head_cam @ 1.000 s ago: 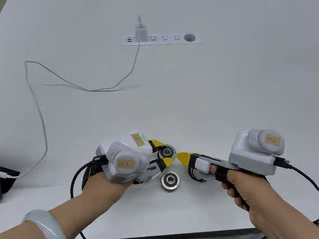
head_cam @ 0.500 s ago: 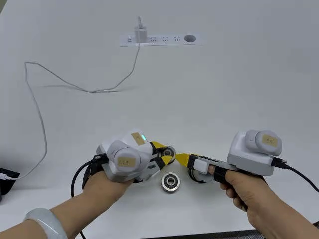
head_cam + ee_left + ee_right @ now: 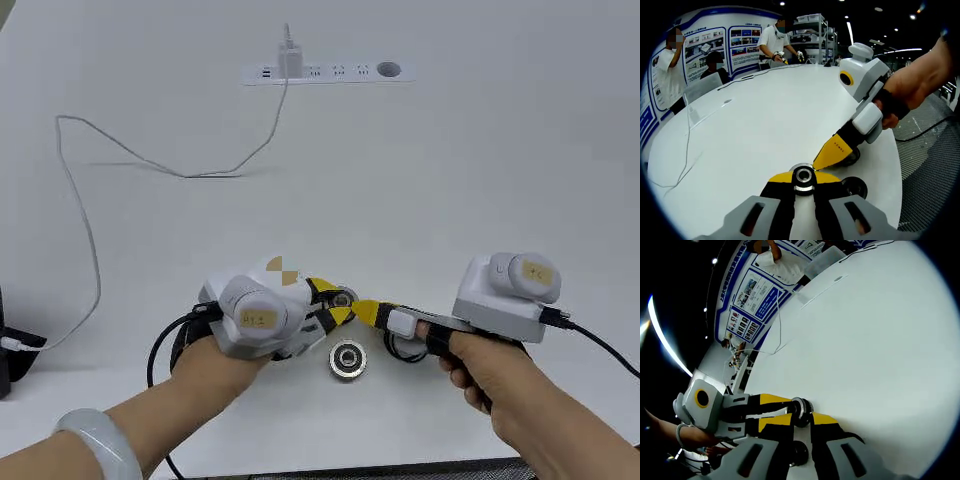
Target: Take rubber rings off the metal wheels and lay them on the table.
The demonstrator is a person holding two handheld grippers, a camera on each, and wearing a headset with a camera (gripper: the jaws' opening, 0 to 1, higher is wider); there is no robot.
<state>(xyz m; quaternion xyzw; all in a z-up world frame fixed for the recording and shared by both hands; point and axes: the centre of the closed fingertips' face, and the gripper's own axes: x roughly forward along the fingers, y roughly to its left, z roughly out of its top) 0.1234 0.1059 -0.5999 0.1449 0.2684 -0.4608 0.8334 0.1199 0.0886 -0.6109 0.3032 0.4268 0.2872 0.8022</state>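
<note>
My left gripper [image 3: 335, 303] is shut on a small metal wheel [image 3: 341, 297], which it holds just above the white table [image 3: 420, 200]. In the left gripper view the wheel [image 3: 803, 175] sits between the yellow jaws of the left gripper [image 3: 803, 181]. My right gripper [image 3: 358, 311] comes in from the right, and its yellow tips [image 3: 826, 156] meet the wheel's rim. In the right gripper view its jaws pinch that rim [image 3: 800, 412], where the rubber ring sits. A second wheel [image 3: 347, 358] lies flat on the table below them. A loose black ring [image 3: 400, 350] lies under the right gripper.
A white power strip [image 3: 325, 72] lies at the far side, and its white cable [image 3: 90, 230] runs down the left. A black object [image 3: 8, 358] sits at the left edge. The table's front edge is close below my hands. People stand beyond the table [image 3: 775, 40].
My right gripper has moved left, from a short gap away up to the wheel's rim. The left gripper still holds the wheel. The head view has shifted slightly.
</note>
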